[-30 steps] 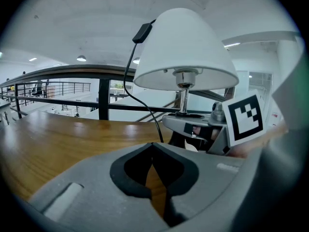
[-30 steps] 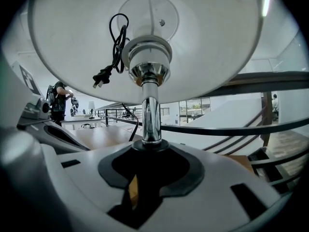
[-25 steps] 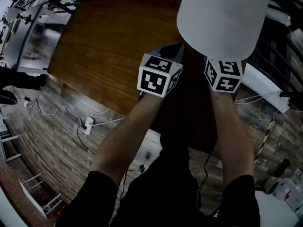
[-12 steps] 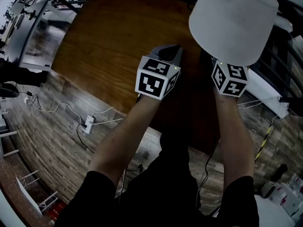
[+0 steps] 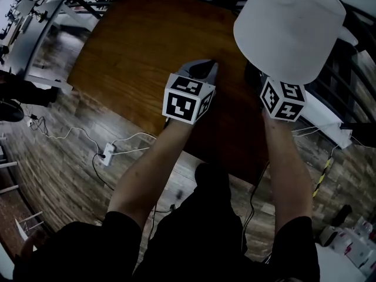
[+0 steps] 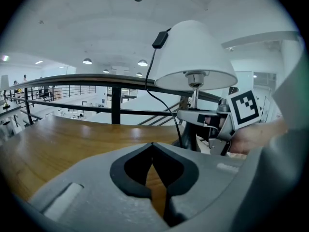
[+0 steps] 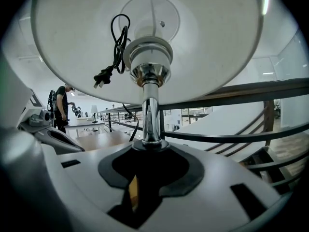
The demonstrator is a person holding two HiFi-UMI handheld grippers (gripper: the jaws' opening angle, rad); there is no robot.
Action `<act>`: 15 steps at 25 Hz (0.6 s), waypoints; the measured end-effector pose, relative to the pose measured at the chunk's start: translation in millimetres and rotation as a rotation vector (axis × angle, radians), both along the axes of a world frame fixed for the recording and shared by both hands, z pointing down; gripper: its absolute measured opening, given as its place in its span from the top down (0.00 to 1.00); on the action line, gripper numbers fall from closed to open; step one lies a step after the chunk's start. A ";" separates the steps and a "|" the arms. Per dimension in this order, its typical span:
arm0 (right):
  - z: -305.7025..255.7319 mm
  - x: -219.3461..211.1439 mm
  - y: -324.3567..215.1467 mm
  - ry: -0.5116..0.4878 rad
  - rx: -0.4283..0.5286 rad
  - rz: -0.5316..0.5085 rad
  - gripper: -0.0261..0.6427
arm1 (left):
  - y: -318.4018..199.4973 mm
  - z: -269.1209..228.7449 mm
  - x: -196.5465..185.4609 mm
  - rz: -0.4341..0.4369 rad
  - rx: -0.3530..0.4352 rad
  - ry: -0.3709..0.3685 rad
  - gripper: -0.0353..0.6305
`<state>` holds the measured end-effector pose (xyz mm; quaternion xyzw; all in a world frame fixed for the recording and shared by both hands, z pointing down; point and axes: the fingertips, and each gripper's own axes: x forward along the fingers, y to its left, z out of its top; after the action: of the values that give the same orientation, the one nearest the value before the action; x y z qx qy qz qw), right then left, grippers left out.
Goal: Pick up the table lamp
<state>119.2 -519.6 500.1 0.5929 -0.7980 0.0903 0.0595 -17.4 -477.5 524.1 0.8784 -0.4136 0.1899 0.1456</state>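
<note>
The right gripper [image 7: 149, 151] has its jaws closed round the lower stem of the table lamp [image 7: 150, 105]. The chrome tube rises straight out from between the dark pads, which sit tight against it. Directly above the grip, the white shade [image 5: 288, 28] spreads wide, and from the head view it covers that gripper's tips, so that only the marker cube [image 5: 283, 98] shows at the shade's near edge. From the left gripper view the hold sits on the stem above the lamp's dark base [image 6: 191, 140]. Whether that base rests on the table or hangs clear of it cannot be told, since the gripper's own body hides its foot. A black cord [image 6: 150, 76] runs down beside the shade toward the base, and a plug [image 7: 101, 79] shows under the shade, left of the stem. The left gripper [image 6: 152, 149] is near the lamp on its left side, apart from it, with its jaw tips together and nothing between them. Only wood shows through the slit behind the tips. Under the lamp and both grippers lies the brown wooden table [image 5: 141, 46]. Beyond the lamp a dark railing [image 6: 72, 81] crosses the background. A person [image 7: 60, 105] stands far off to the lamp's left.
</note>
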 end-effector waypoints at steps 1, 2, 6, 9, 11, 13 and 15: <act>-5.7 -2.0 2.1 -0.003 -0.003 -0.002 0.77 | 0.8 -6.8 -1.0 -0.001 0.004 -0.002 0.94; -12.3 -3.4 4.2 -0.008 -0.006 -0.002 0.77 | 2.1 -14.4 -0.8 -0.001 0.008 -0.004 0.94; -42.3 -5.7 13.3 -0.014 -0.004 -0.012 0.77 | 9.9 -50.7 5.1 0.002 0.033 -0.004 0.94; -63.5 -5.8 24.8 -0.010 -0.001 -0.019 0.77 | 18.0 -77.8 7.3 0.006 0.051 0.000 0.94; -76.3 -5.3 35.6 -0.013 -0.002 -0.023 0.77 | 25.2 -90.6 6.1 0.006 0.055 0.001 0.94; -87.1 -5.5 46.6 -0.026 -0.008 -0.025 0.77 | 32.6 -98.9 2.5 0.006 0.054 -0.005 0.94; -96.7 -5.5 55.1 -0.044 -0.014 -0.028 0.77 | 39.3 -104.5 -1.5 0.005 0.052 -0.012 0.94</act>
<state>113.6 -464.4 403.4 0.5792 -0.8066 0.1081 0.0474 -19.0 -438.2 419.7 0.8818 -0.4169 0.1849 0.1198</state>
